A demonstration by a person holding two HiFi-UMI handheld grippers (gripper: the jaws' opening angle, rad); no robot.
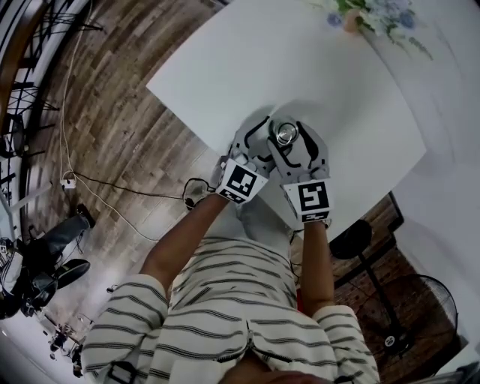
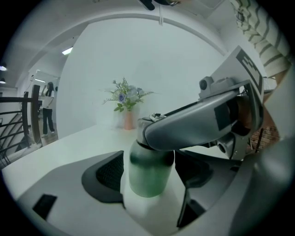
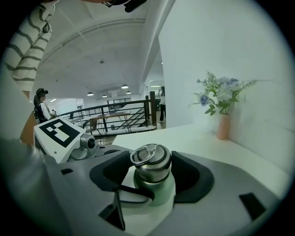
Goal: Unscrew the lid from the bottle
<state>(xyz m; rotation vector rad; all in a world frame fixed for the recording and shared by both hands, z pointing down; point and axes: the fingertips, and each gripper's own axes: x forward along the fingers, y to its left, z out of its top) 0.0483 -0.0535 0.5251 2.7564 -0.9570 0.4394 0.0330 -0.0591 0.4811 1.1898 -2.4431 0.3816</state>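
Note:
A green bottle [image 2: 148,173] with a steel lid [image 3: 151,167] that carries a ring stands near the front edge of the white table [image 1: 315,67]. My left gripper [image 2: 150,175] is open around the bottle's body, with a thin gap at the right pad [image 2: 196,170]. My right gripper [image 3: 152,175] sits higher with the lid between its dark pads; the lid is close to the right pad [image 3: 190,177] and some table shows at the left one, so it is open. In the head view both grippers flank the lid [image 1: 286,134]. In the left gripper view the right gripper's body hides the lid.
A pink vase of blue flowers [image 1: 352,19] stands at the table's far side by the white wall. Wood floor with cables [image 1: 112,195] lies to the left. A black stool [image 1: 352,240] and a fan [image 1: 420,307] stand at the lower right. Railings and people are far behind.

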